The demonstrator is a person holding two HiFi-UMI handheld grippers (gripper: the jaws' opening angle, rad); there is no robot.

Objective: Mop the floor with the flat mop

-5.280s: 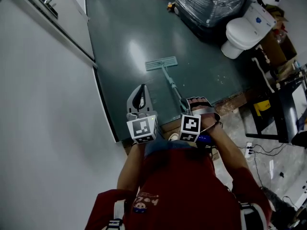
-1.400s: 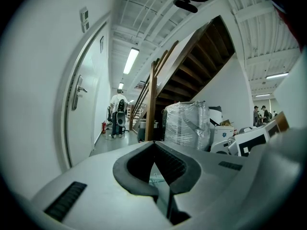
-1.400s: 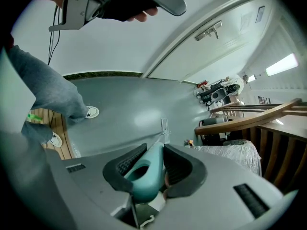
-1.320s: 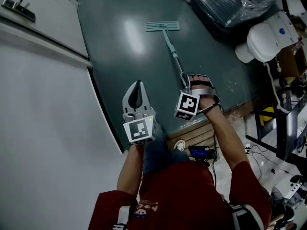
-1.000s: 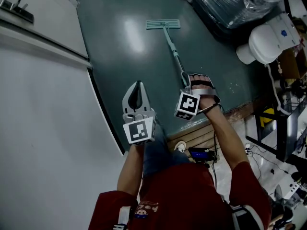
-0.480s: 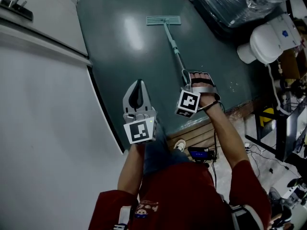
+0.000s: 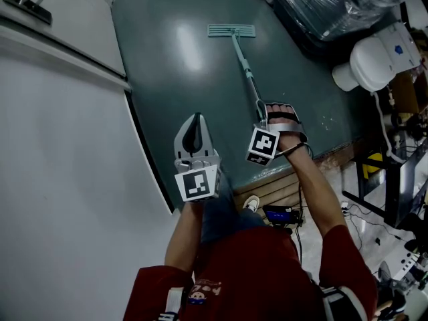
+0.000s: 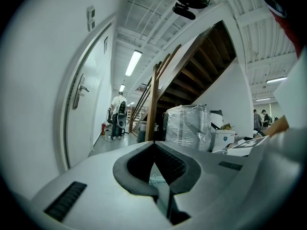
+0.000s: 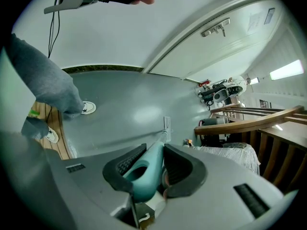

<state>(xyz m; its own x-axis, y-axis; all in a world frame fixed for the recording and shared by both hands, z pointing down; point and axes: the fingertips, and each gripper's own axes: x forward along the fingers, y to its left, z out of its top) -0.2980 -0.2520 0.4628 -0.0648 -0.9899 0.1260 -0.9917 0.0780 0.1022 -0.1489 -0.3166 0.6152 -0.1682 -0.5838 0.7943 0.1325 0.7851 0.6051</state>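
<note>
Head view: a glossy dark-green floor (image 7: 194, 79) is bounded on the left by a white wall (image 7: 60, 179); a wrapped pallet (image 7: 334, 5) and a toilet (image 7: 378, 59) are seen at the right. The flat mop (image 7: 231, 30) is laid on the floor ahead, its handle clamped by the right gripper (image 7: 275, 112). The left gripper (image 7: 194, 126) is closed on nothing.

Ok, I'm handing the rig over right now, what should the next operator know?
Right hand-held gripper: shut on the mop handle near its top end.
Left hand-held gripper: shut, empty, held beside it.
Mop head lies flat on the green floor, far ahead, near the wrapped pallet.
How much is mopped can't be told; carry on with strokes.
</note>
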